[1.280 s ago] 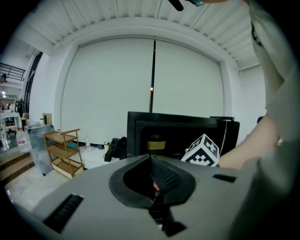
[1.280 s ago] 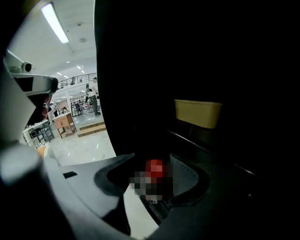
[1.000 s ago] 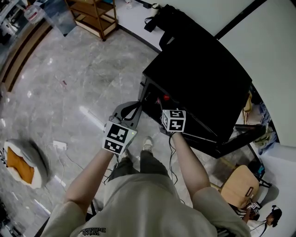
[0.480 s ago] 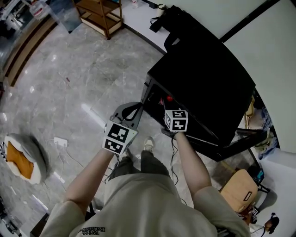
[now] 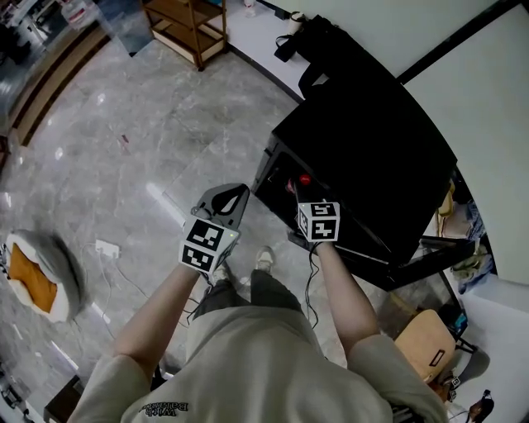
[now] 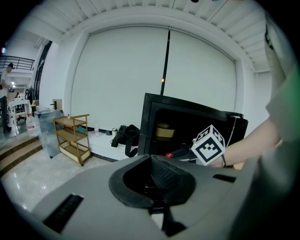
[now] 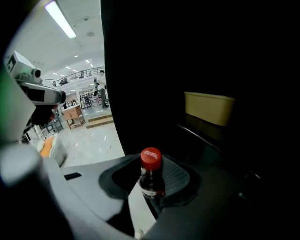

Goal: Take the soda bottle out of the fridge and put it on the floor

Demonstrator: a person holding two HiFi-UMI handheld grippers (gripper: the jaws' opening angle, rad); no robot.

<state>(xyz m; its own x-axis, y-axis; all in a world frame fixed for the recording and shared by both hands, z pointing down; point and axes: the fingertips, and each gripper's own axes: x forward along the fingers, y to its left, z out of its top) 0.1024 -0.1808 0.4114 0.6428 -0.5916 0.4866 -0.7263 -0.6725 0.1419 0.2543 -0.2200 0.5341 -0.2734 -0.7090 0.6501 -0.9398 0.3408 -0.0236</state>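
The soda bottle [image 7: 151,182], dark with a red cap [image 5: 304,178], stands upright on a shelf inside the black fridge [image 5: 364,140]. My right gripper [image 7: 151,174] reaches into the fridge opening with the bottle between its jaws. They have just been closing; the bottle rests against the right pad, and a gap shows at the left pad. My left gripper [image 5: 225,192] hovers over the floor just left of the fridge, its tips together and empty. In the left gripper view, the left gripper [image 6: 152,176] points at the fridge [image 6: 187,117].
A yellow tub [image 7: 208,108] sits deeper in the fridge. The fridge door [image 5: 421,252] hangs open at the right. A wooden shelf cart [image 5: 186,25] and a black bag [image 5: 310,37] stand behind. A cushion [image 5: 37,277], power strip [image 5: 107,247] and wooden chair [image 5: 426,343] lie around.
My left gripper has drifted a little to the left, away from the fridge. The right gripper stays at the fridge opening, by the red cap.
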